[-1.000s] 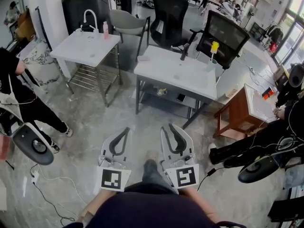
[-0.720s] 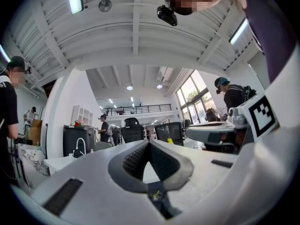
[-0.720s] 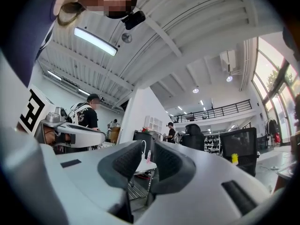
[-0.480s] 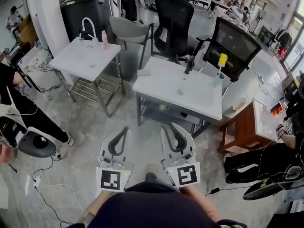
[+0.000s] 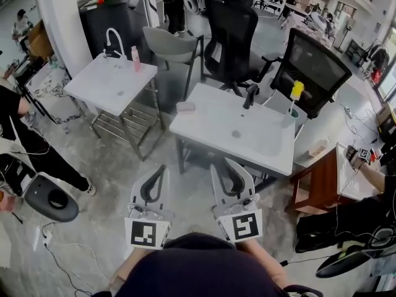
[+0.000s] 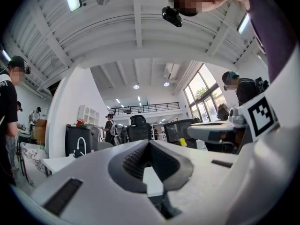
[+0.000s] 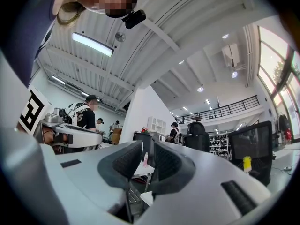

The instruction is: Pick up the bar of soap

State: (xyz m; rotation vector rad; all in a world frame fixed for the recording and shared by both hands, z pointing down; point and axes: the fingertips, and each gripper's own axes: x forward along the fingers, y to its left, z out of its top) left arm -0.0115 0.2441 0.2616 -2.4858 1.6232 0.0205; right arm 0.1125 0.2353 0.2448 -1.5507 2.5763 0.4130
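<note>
The bar of soap [image 5: 185, 107], pale pink, lies on the far left corner of the white table [image 5: 216, 135] in the head view. Both grippers are held low in front of the person's body, short of the table's near edge and well apart from the soap. My left gripper [image 5: 163, 169] [image 6: 149, 144] has its jaw tips together with nothing in them. The jaws of my right gripper [image 5: 221, 164] [image 7: 147, 146] stand a narrow slit apart and hold nothing. I cannot make out the soap in either gripper view.
On the same table stand a black faucet [image 5: 250, 95] and a yellow brush in a cup [image 5: 296, 94]. A second white table [image 5: 105, 82] at the left carries a white faucet [image 5: 114, 41] and a pink bottle [image 5: 136, 59]. Office chairs [image 5: 232, 30] stand behind; people are on both sides.
The table with the soap has come nearer and lower in the head view. Both grippers keep their place in front of the body, jaws unchanged.
</note>
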